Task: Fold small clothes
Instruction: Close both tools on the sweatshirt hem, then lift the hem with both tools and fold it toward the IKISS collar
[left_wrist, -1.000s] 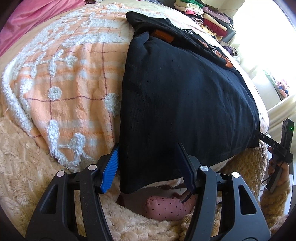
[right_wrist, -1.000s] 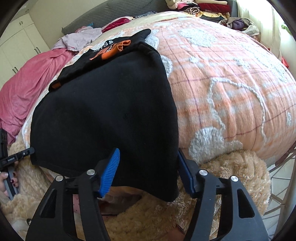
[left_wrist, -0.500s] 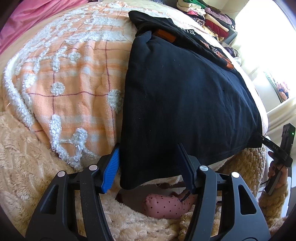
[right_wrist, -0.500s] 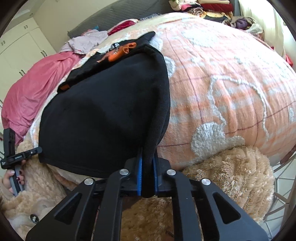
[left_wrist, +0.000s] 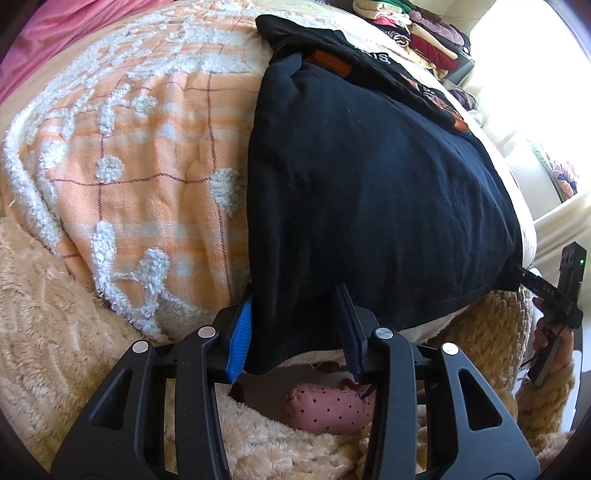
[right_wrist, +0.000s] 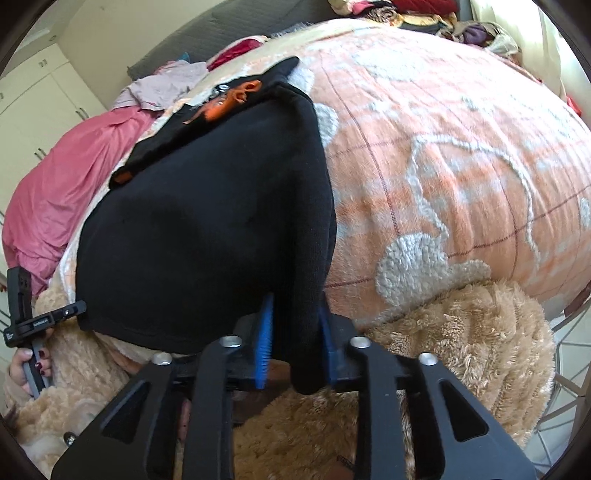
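Black garment (left_wrist: 369, 184) near hem sits between both finger pairs, rest spread away from fingers over orange bedspread (left_wrist: 147, 147). Left gripper (left_wrist: 295, 325): fingers apart, just been closing, corner of hem in gap, not pinched. Right gripper (right_wrist: 295, 339): fingers just been opening, bunched corner in gap, grip looks loose. Step: grabbing hem corners for fold. Next, my read: clamp both, lift hem, carry toward collar end.

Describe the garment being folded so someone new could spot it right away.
Start at the big orange-and-white checked blanket over the bed. On its near edge lies a black top, folded over and hanging slightly past the edge. Unlike the pink and lilac clothes heaped behind it, it is plain black with orange lettering and an orange tab along its far edge.
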